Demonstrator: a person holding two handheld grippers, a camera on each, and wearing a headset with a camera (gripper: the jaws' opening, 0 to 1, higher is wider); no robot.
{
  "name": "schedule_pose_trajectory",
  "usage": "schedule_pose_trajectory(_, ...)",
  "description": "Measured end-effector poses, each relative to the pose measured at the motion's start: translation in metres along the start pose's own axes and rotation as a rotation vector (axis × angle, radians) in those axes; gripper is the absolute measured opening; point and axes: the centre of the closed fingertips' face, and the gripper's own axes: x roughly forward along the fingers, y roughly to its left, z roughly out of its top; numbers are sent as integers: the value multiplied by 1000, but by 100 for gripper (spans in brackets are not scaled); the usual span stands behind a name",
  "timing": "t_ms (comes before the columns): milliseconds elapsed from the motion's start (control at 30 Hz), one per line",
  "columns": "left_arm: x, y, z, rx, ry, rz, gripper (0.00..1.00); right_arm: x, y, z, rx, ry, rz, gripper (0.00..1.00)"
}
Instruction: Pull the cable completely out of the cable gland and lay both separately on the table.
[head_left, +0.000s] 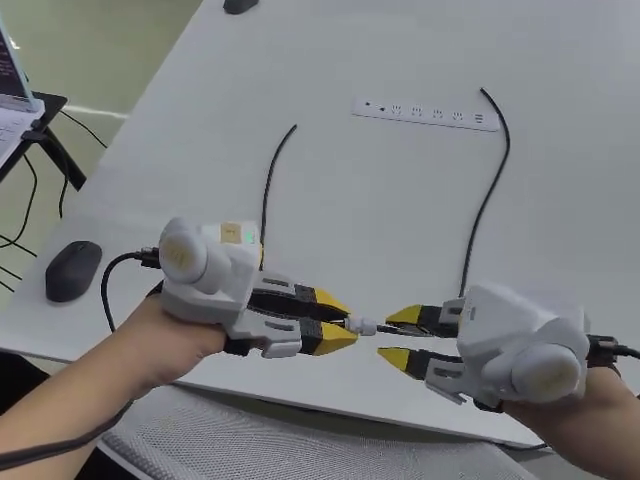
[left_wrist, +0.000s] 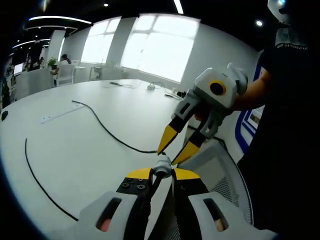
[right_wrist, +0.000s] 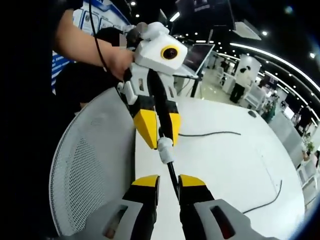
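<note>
Head view: left gripper (head_left: 348, 322) clamps small hard gland (head_left: 362, 325); right gripper (head_left: 386, 335) jaws apart around thin cable (right_wrist: 173, 180). Cable probably bendy, slippery; grip near gland.

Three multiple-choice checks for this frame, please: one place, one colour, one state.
1. The power strip lies: A) flat on the table; B) in a tool; C) on top of the mouse.
2. The mouse is: A) white; B) black; C) red.
3. The left tool is: A) open; B) shut on the mouse; C) shut on the cable gland.
Key: 1A, it rests on the white top, well away from the mouse; 2B, it is dark against the white top; 3C, its yellow tips pinch the white gland.
</note>
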Motion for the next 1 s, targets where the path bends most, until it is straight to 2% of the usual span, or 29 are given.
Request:
schedule_pose_trajectory(100, 0, -1, -1, 6, 6, -2, 15, 0, -3, 7, 5, -15, -35, 9)
schedule_pose_trajectory(200, 0, -1, -2, 4, 6, -6, 15, 5, -6, 12, -9, -5, -64, 7)
schedule_pose_trajectory(300, 0, 1, -1, 5, 6, 1, 15, 10, -4, 11, -8, 20, -68, 1)
schedule_pose_trajectory(400, -2, 2, -1, 3, 5, 0, 15, 10, -5, 13, -11, 17, -89, 1)
schedule_pose_trajectory(633, -3, 5, 5, 25, -4, -1, 15, 8, -12, 15, 42, 24, -137, 0)
schedule_pose_trajectory(767, -2, 6, 7, 49, 12, -1, 15, 7, -13, 15, 65, 17, -146, 0)
schedule_pose_trajectory(1000, -1, 9, 7, 46, 11, 1, 15, 5, -20, 10, 116, 13, -154, 0)
